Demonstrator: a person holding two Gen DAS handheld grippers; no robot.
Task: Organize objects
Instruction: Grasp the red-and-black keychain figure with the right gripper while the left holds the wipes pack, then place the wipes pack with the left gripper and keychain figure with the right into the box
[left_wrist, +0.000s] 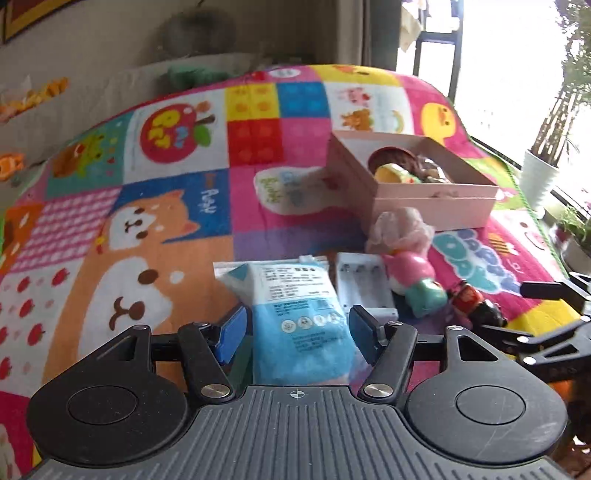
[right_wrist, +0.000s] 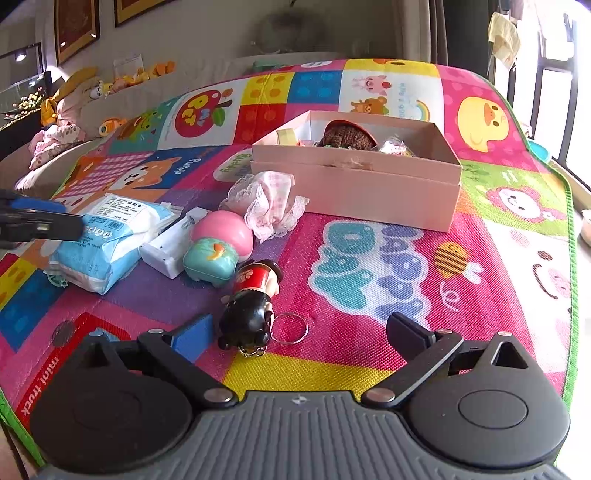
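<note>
A blue and white soft packet (left_wrist: 295, 314) lies on the play mat, between the open blue pads of my left gripper (left_wrist: 297, 330); the pads stand just clear of its sides. The packet also shows in the right wrist view (right_wrist: 107, 240). Beside it lie a white battery charger (right_wrist: 170, 243), a pink and teal toy (right_wrist: 218, 247), a lace cloth (right_wrist: 266, 206) and a black-haired doll keychain (right_wrist: 251, 306). My right gripper (right_wrist: 299, 336) is open and empty, its left finger next to the doll's head. A pink box (right_wrist: 362, 184) holding several items stands behind.
The colourful play mat (right_wrist: 369, 266) covers the surface; its green edge (right_wrist: 570, 258) runs along the right. Plush toys (right_wrist: 74, 107) sit along the far left. A white potted plant (left_wrist: 539, 177) stands by the window at right.
</note>
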